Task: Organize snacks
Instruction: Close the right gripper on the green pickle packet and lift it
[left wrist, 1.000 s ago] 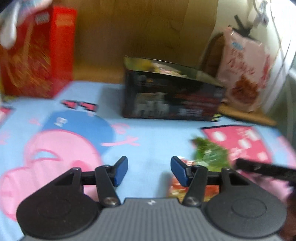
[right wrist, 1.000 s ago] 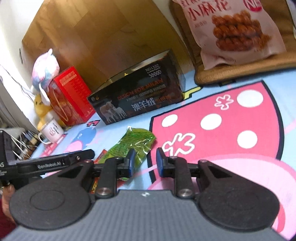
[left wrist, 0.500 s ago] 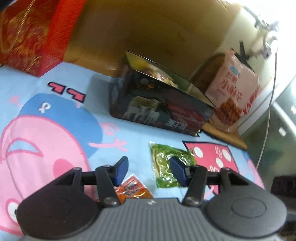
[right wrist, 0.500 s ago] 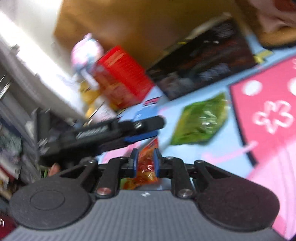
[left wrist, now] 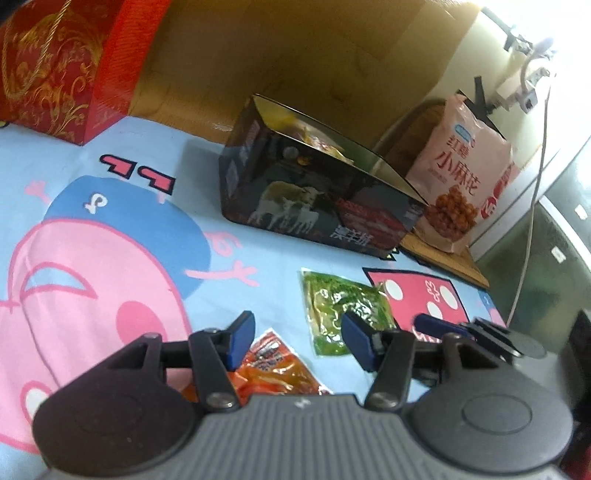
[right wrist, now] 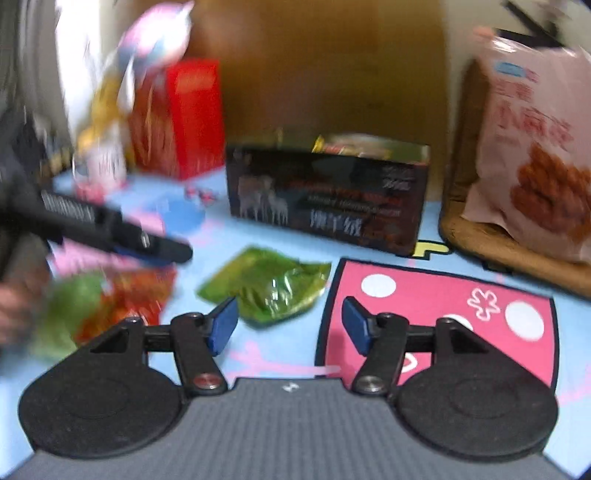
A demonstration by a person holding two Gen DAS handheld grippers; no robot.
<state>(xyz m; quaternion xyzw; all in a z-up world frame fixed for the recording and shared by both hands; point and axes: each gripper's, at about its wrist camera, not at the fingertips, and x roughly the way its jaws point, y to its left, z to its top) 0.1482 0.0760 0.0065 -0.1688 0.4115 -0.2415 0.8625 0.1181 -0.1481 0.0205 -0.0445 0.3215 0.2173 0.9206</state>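
Between the blue pads of the left tool (left wrist: 297,341), whose jaws stand apart on nothing and have just opened a little further, lies an orange-red foil snack packet (left wrist: 275,373), low and close to the tool's body on a light-blue cartoon-printed cloth (left wrist: 122,229). A crinkled green snack packet (left wrist: 341,310) lies flat just beyond that tool's right pad, touching no pad. Farther back, toward the far edge of the cloth, stands an open black rectangular box with white sheep printed on its side (left wrist: 317,199), with wrappers showing inside it.

The right tool (right wrist: 288,321) has just been opening; its jaws stand wide apart with nothing between them. The green packet (right wrist: 266,284) lies just ahead of its left pad, apart from it.

The left wrist view is sharp and shows a red gift box with gold patterning (left wrist: 62,62) at the far left corner and a pink bag of twisted fried dough (left wrist: 461,173) leaning behind the black box's right end. The right wrist view is blurred, but shows the left tool's dark arm from the side, a hand (right wrist: 18,302) at the left edge, and a pale plush toy (right wrist: 155,33) above the red box.
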